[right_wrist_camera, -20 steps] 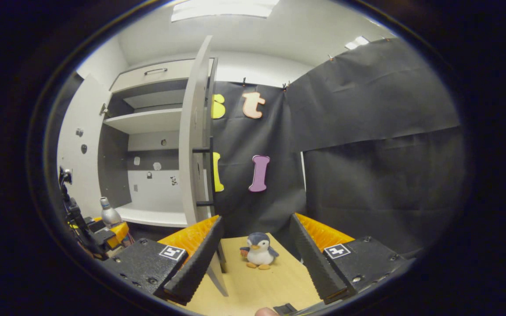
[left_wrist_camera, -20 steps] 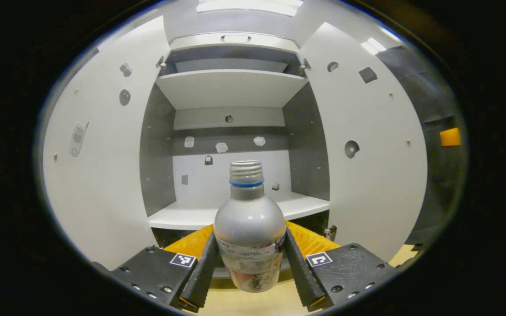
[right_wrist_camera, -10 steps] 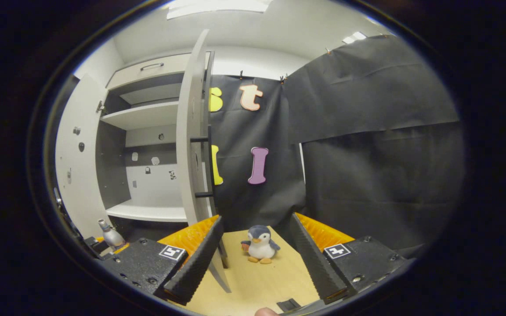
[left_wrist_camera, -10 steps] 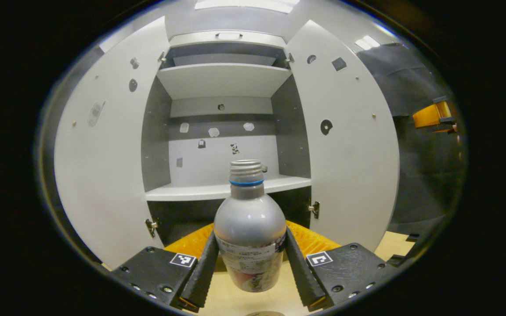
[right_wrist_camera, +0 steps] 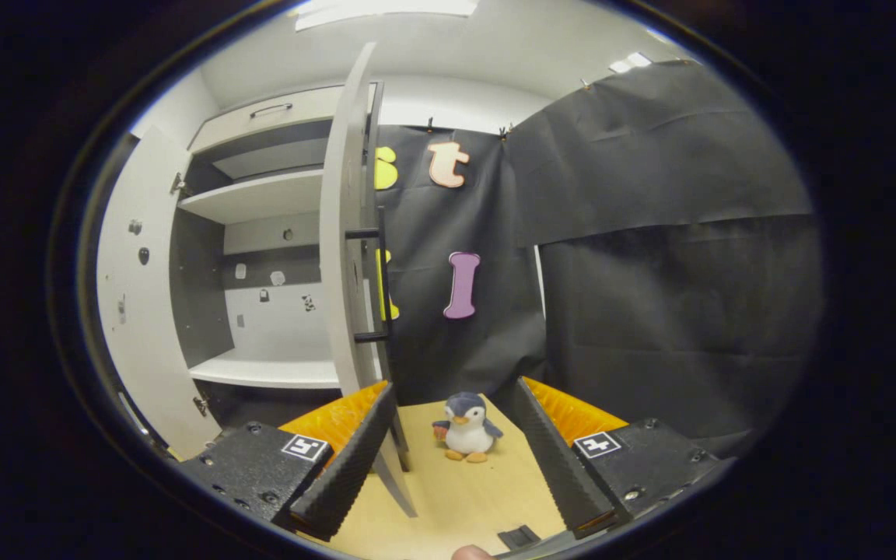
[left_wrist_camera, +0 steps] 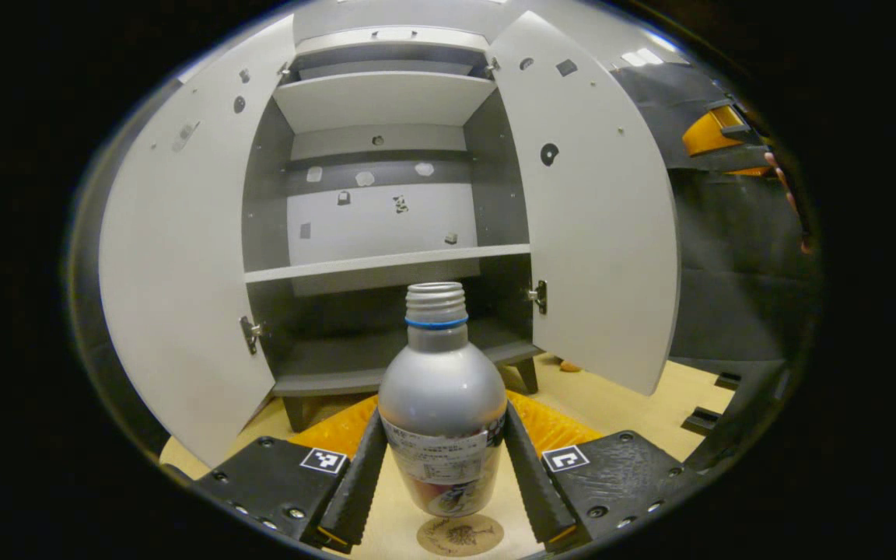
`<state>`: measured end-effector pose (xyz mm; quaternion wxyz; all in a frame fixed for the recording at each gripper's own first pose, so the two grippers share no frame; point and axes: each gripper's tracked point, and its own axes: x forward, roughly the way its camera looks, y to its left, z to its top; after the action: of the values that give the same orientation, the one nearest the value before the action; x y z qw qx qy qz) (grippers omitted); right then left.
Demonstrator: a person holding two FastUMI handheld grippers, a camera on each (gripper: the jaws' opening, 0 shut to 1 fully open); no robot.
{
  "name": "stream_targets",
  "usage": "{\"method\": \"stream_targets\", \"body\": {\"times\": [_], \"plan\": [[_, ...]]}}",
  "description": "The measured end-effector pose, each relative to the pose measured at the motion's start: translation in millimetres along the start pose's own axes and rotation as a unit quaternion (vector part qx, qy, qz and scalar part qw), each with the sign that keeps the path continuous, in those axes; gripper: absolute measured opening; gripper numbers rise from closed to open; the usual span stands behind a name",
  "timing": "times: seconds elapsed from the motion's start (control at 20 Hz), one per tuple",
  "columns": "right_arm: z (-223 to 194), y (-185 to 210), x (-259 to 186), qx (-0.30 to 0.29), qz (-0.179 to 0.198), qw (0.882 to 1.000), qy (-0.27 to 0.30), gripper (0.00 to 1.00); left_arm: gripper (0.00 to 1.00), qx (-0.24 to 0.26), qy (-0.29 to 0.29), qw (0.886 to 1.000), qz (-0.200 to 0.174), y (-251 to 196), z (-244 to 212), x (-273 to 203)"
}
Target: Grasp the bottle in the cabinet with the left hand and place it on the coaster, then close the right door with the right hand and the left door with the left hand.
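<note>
Bottle (left_wrist_camera: pixel 442 389) is clamped between both fingers of the left gripper (left_wrist_camera: pixel 442 481), which press on its labelled lower body from either side. It hangs upright, long axis vertical, threaded neck pointing up and base pointing down. It is out of the cabinet (left_wrist_camera: pixel 386 233) and in front of it, directly above the coaster (left_wrist_camera: pixel 460 535), a round printed disc on the wooden table (left_wrist_camera: pixel 635 404) at the near edge of the left gripper view. Whether the base has touched the coaster cannot be told; a slight gap appears to remain.

Step in hand, as judged: setting the bottle down. To do it well, lower it straight, keep the axis vertical, and centre the base over the disc, which sits slightly right of the bottle's centreline. Let go only once the base rests flat, parting the fingers evenly so that neither drags the label and tips the bottle. Withdraw toward the near side, clear of the neck.

Right gripper (right_wrist_camera: pixel 452 459) is spread, with nothing between its fingers. It is held low over the table, near the outer edge of the right door (right_wrist_camera: pixel 347 233), whose dark handle (right_wrist_camera: pixel 374 284) faces it. A penguin toy (right_wrist_camera: pixel 465 426) stands on the table just beyond the fingers.

Both doors stand wide; the left door (left_wrist_camera: pixel 176 257) is at the left of the left gripper view. Neither closing step is begun.
</note>
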<state>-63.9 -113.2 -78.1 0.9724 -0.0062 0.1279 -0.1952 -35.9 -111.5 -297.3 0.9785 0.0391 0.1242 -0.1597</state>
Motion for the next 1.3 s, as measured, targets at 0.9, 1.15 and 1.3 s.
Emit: {"method": "stream_targets", "body": {"times": [0.9,1.15,1.3], "plan": [[-1.4,-2.3,2.3,-0.015,-0.018,1.000,0.014,1.00,0.76,0.019,0.078,0.997,-0.018,-11.5,-96.9,4.8],[7.8,-11.8,-0.2,-0.024,-0.026,0.999,-0.006,1.00,0.78,0.011,0.085,0.996,-0.009,-7.7,-99.5,-0.9],[7.2,-25.4,2.6,-0.048,-0.033,0.998,-0.008,1.00,0.82,0.013,0.100,0.995,-0.012,-7.6,-103.7,-8.2]]}}
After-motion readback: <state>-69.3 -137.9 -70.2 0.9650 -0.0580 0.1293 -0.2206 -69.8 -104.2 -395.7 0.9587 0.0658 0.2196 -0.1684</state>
